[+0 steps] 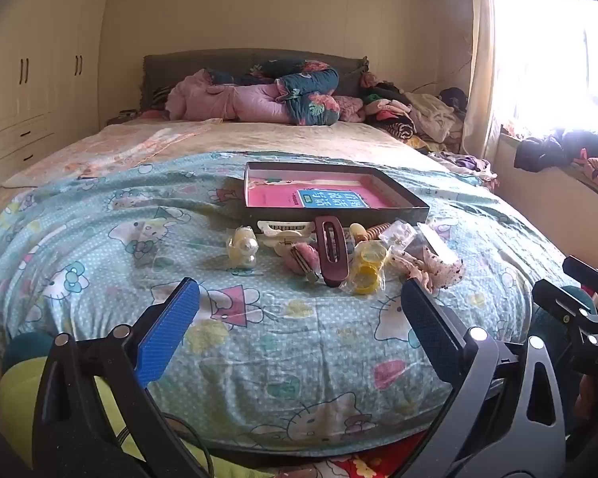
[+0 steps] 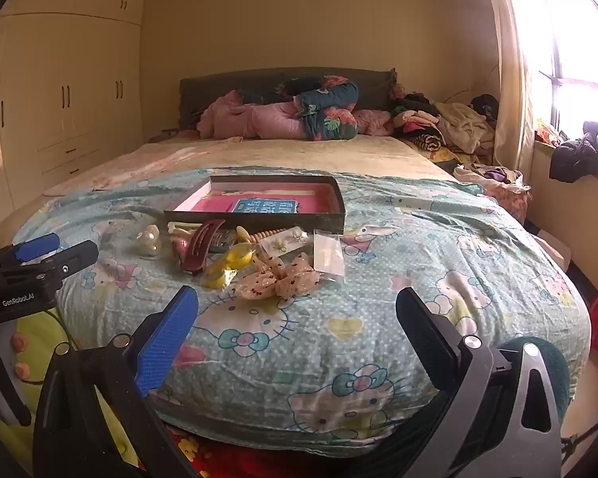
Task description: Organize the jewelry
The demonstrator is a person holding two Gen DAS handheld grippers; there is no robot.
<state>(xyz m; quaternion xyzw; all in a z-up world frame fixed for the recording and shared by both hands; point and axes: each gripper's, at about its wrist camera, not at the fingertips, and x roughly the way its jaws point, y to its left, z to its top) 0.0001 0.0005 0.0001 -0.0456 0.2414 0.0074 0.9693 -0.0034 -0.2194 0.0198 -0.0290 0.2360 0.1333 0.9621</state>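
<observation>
A dark shallow box with a pink lining and a blue card lies on the cartoon-cat quilt. In front of it sits a heap of accessories: a maroon hair claw, a pearly clip, yellow rings in a clear bag, a dotted fabric bow, a white comb clip and small clear packets. My left gripper is open, short of the heap. My right gripper is open near the bow, holding nothing.
Rolled pink and floral bedding lies at the headboard, with piled clothes to its right. Cream wardrobes line the left wall. A bright window and a cluttered sill are on the right. The left gripper's body shows at the right wrist view's left edge.
</observation>
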